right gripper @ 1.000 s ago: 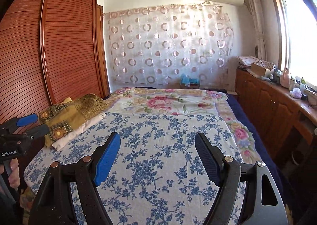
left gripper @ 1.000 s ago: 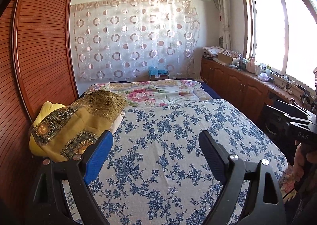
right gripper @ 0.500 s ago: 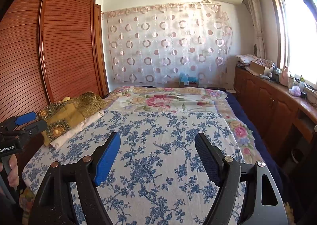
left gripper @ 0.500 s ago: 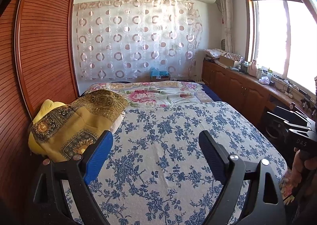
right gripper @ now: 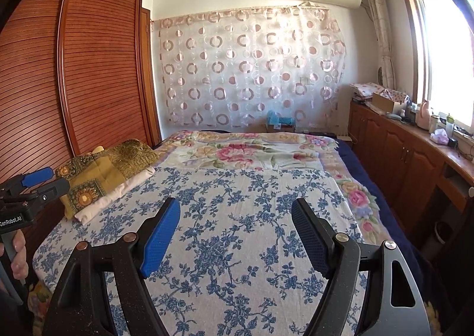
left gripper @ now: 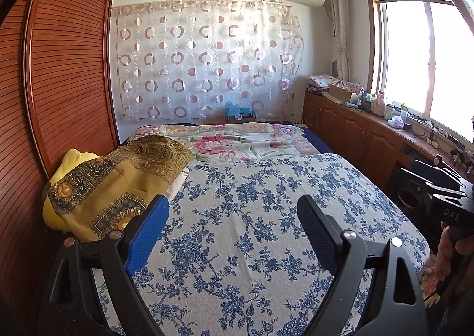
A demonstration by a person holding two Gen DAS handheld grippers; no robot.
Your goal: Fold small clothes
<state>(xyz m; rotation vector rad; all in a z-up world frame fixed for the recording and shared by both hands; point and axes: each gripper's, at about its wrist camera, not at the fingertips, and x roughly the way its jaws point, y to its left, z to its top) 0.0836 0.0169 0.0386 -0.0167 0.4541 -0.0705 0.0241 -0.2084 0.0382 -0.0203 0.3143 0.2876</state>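
Note:
A mustard cloth with brown sunflower print [left gripper: 118, 182] lies bunched at the bed's left edge, over a yellow item [left gripper: 74, 161] and a cream folded piece [right gripper: 118, 190]. The same mustard cloth [right gripper: 100, 170] shows in the right wrist view. My left gripper [left gripper: 232, 202] hangs open over the blue-flowered bedspread [left gripper: 251, 232], just right of the pile, with nothing between its blue pads. My right gripper [right gripper: 236, 204] is open too, above the middle of the bedspread [right gripper: 237, 247], and holds nothing. Each gripper shows at the edge of the other's view, held by a hand.
A slatted wooden wardrobe [left gripper: 65, 69] stands close along the bed's left side. A pink-flowered quilt [left gripper: 237, 140] covers the far half of the bed. Low wooden cabinets [right gripper: 400, 158] with clutter on top run under the window on the right.
The right wrist view has shifted very slightly. Nothing on the bed has moved, and both grippers stay open and empty.

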